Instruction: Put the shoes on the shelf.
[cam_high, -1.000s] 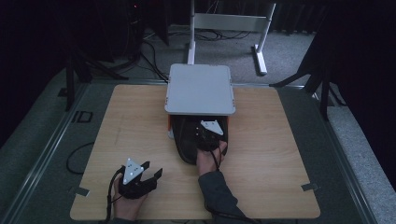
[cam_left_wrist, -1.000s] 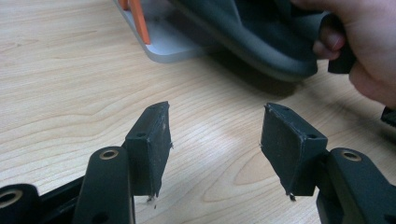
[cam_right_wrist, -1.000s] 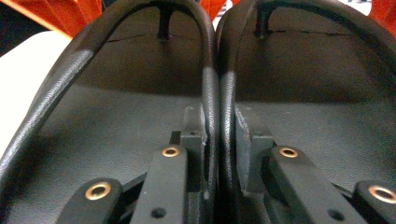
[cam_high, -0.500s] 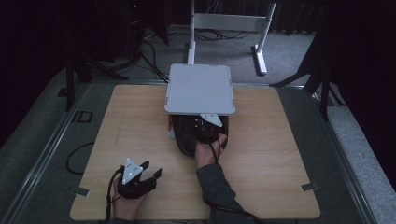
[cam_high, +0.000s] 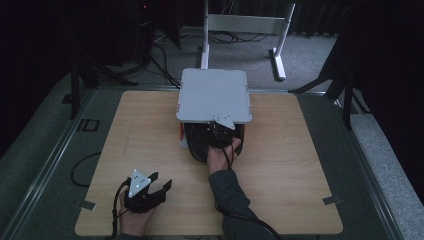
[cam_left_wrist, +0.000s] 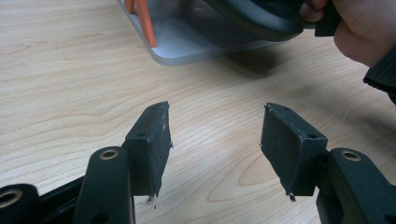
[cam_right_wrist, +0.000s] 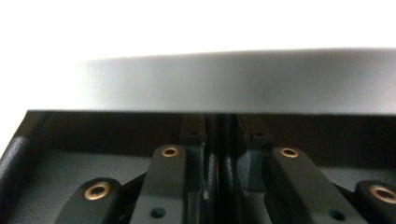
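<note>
Worktop (cam_high: 280, 165) is a pale wood board, and the landmark on it is a grey flat-topped stand (cam_high: 214, 95) sitting at the middle of its far edge. Stand looks like a plain square-ish plate raised over a grey base (cam_left_wrist: 187, 44), with orange uprights (cam_left_wrist: 145, 21) at one corner holding it up.

Tucked under the near edge of the stand is a dark round thing with a thick black rim (cam_high: 197, 145), pan-like, though I can't say exactly what it is. It pokes out toward the person from beneath the plate, over the base.

The right hand-held gripper (cam_high: 222, 131) is right at that near edge of the stand, over the dark round thing, with the right hand (cam_high: 220, 155) just behind it. In its own view, the jaws are pressed nearly together on something thin and dark running between them; can't tell what, since it's all black there with the stand's grey plate overhead.

The left hand-held gripper (cam_high: 162, 184) is well apart from the stand, down near the worktop's front edge, resting low over bare wood. Its jaws are spread wide with nothing between them, pads (cam_left_wrist: 152, 144) looking scuffed.
</note>
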